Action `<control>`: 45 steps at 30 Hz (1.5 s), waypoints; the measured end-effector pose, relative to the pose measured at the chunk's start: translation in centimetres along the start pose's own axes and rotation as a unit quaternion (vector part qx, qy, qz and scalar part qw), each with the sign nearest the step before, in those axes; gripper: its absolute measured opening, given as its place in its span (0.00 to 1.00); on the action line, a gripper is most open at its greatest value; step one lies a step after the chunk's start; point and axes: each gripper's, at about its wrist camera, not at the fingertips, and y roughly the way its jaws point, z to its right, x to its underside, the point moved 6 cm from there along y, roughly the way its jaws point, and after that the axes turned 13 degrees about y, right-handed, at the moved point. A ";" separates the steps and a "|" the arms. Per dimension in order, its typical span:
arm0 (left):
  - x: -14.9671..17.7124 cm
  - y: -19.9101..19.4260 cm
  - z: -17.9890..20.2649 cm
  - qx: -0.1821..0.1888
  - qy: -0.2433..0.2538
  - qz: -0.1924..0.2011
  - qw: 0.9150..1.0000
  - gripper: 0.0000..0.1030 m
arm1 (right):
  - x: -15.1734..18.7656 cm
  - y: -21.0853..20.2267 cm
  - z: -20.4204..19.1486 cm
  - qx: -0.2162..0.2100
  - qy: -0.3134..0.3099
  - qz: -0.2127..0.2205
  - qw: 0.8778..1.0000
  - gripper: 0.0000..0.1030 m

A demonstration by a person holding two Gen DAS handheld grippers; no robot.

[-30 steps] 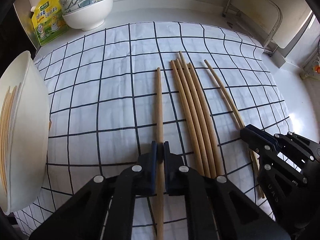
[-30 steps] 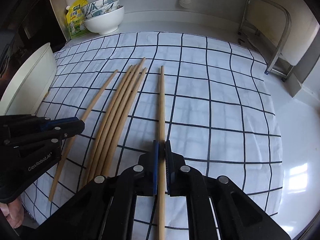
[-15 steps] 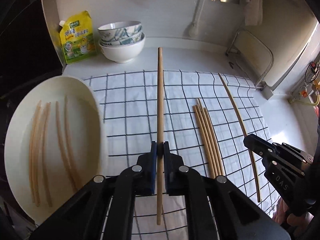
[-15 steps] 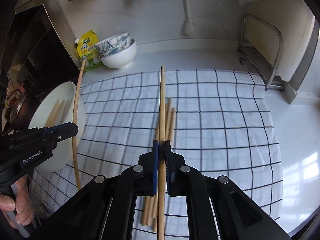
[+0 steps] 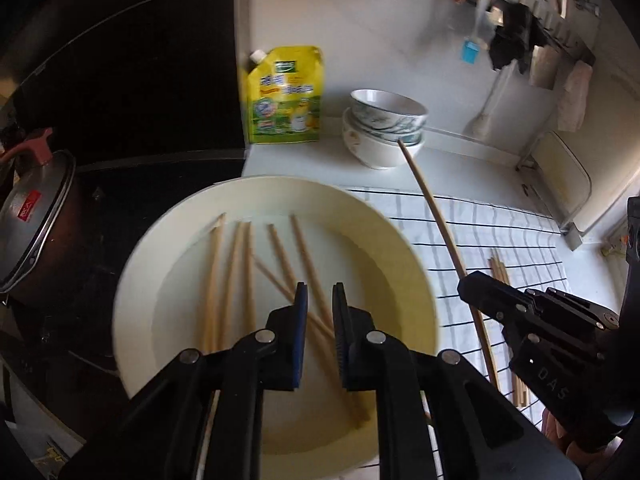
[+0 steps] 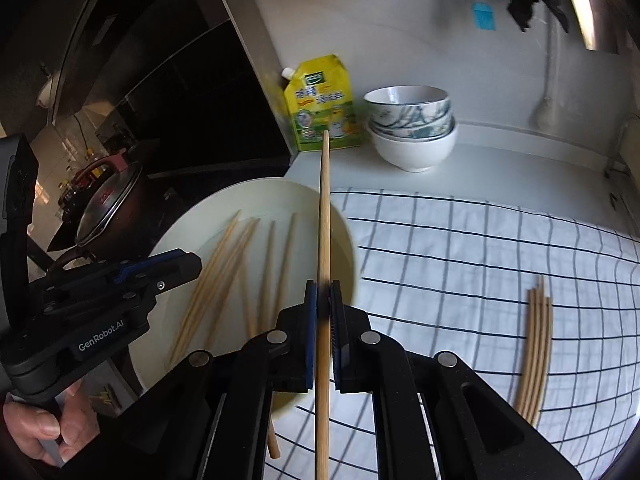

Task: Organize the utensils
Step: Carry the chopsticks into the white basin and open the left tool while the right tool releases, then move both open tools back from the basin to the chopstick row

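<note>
Plate (image 5: pixel 404 264) round, cream | left claw (image 5: pixel 320 300) parted, empty | right claw (image 6: pixel 323 298) clamps slender wooden chopstick (image 6: pixel 324 216)

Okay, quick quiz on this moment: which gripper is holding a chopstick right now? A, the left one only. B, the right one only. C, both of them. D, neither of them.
B: the right gripper is clamped on a chopstick, while the left gripper hangs open over the plate with nothing between its fingers.
</note>
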 end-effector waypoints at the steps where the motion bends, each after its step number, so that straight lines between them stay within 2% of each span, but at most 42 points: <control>1: 0.3 0.4 -1.1 -0.001 -0.004 -0.004 1.000 0.13 | 0.2 0.7 -1.0 -0.003 -0.004 -0.007 1.000 0.06; 6: 1.1 2.1 -4.2 -0.007 -0.011 -0.020 1.000 0.12 | 0.5 4.5 -4.5 -0.004 -0.012 -0.036 0.999 0.06; 13: 1.8 3.8 -6.2 -0.003 -0.013 -0.037 0.999 0.13 | 1.1 7.4 -5.7 0.021 -0.012 -0.069 0.997 0.06; 14: 1.9 3.9 -6.3 -0.003 -0.014 -0.037 0.999 0.16 | 1.2 7.6 -5.7 0.026 -0.013 -0.075 0.997 0.09; 15: 2.0 3.9 -6.4 -0.002 -0.015 -0.038 0.999 0.19 | 1.3 7.8 -5.7 0.028 -0.013 -0.080 0.996 0.19; 17: 2.2 3.8 -6.7 -0.002 -0.020 -0.036 0.999 0.37 | 1.4 7.5 -5.5 0.037 -0.014 -0.074 0.996 0.34; 23: 2.7 3.1 -7.7 -0.005 -0.035 -0.034 0.999 0.53 | 1.1 5.8 -4.8 0.051 -0.016 -0.054 0.997 0.36; 29: 3.2 2.4 -7.9 -0.004 -0.042 -0.033 0.999 0.62 | 1.2 4.6 -3.8 0.053 0.002 -0.049 0.997 0.37; 33: 3.3 1.9 -7.2 0.000 -0.041 -0.033 0.999 0.64 | 1.6 3.6 -3.5 0.053 0.005 -0.042 0.998 0.37; 45: 2.9 -0.3 -2.3 0.015 -0.015 -0.018 1.000 0.73 | 2.6 -0.4 -0.4 0.061 0.029 -0.019 0.998 0.41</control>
